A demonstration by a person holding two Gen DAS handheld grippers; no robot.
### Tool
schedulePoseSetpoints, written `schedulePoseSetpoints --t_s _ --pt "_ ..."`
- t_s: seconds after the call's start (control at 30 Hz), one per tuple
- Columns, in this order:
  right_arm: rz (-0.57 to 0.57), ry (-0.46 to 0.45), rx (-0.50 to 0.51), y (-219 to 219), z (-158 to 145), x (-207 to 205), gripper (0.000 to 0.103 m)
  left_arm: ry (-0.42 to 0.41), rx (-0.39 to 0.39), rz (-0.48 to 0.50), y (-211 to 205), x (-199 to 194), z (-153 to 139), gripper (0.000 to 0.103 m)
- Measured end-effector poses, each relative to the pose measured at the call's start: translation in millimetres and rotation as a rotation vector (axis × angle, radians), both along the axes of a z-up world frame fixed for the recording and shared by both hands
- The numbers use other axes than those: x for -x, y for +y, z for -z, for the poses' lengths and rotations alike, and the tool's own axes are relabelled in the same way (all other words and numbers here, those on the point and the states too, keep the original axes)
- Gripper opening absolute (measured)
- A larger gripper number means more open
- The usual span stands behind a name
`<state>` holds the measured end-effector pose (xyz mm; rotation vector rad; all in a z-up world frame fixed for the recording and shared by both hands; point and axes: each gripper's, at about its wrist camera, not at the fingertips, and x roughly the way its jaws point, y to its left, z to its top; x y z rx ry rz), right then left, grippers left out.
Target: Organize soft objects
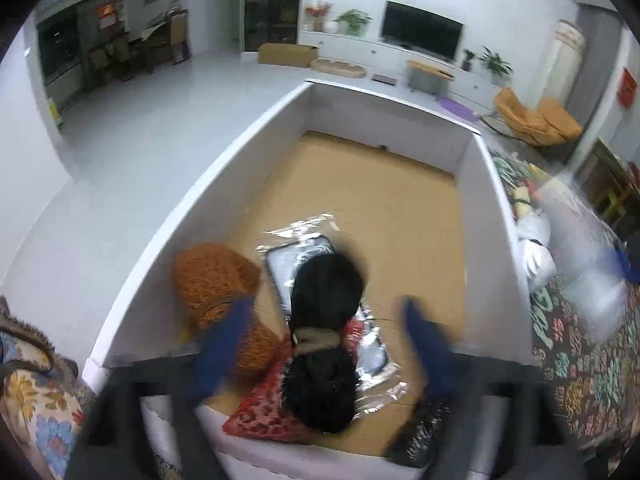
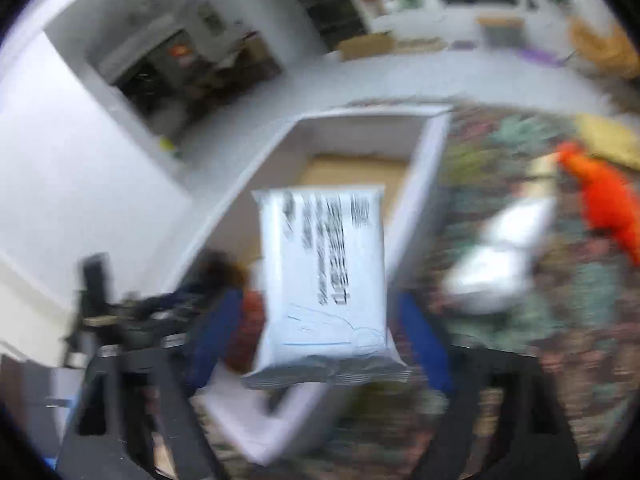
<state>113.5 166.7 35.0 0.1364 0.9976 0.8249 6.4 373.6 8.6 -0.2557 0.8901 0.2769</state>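
A white-walled box (image 1: 224,184) with a brown floor holds an orange knitted item (image 1: 216,280), a black fuzzy item (image 1: 324,344), a red patterned cloth (image 1: 264,408) and a clear plastic packet (image 1: 304,252). My left gripper (image 1: 324,344) hovers over the box's near end, open, fingers either side of the black item and apart from it. My right gripper (image 2: 320,336) is open; a white printed packet (image 2: 324,280) sits between its fingers above the box (image 2: 420,184), with gaps on both sides. The right view is blurred.
The box stands on a floral-patterned cloth (image 1: 580,352). To its right lie white packets (image 2: 496,256), an orange fluffy item (image 2: 608,200) and a yellow item (image 2: 608,136). A floral cushion (image 1: 32,392) is at the left. Living room behind.
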Motion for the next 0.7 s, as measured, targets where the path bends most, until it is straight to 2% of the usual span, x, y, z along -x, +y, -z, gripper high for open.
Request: schedulePoseSetpoints --t_s 0.13,0.2,0.27,0.37,0.43,0.53,0.63,0.7 --pt "0.044 -0.105 0.045 -9.0 13.9 18.8 0.087 -0.064 -0.007 -0.043 5.9 15.7 -6.8 0.097" --pt "0.119 -0.181 0.146 -29.7 29.9 21.5 0.087 -0.093 0.030 -0.037 2.5 22.1 -9.2 0.097" --pt "0.245 -0.260 0.299 -67.3 58.1 26.0 0.087 -0.125 0.068 -0.006 -11.4 25.5 -13.1 0.097" --pt "0.405 -0.227 0.429 -127.2 104.6 25.0 0.087 -0.155 0.105 0.104 -52.0 26.1 -19.3 0.097" --pt "0.520 -0.156 0.457 -175.4 133.9 20.8 0.087 -0.168 0.115 0.224 -93.6 26.4 -23.1 0.097" --pt "0.667 -0.091 0.457 -231.3 153.9 15.2 0.087 -0.168 0.113 0.411 -163.1 24.5 -19.9 0.098" --pt "0.781 -0.091 0.455 -266.7 158.9 8.8 0.087 -0.123 0.091 0.560 -234.3 10.9 10.4 0.100" --pt "0.828 -0.099 0.452 -282.1 162.5 6.8 0.087 -0.078 0.047 0.578 -264.4 -5.3 39.6 0.100"
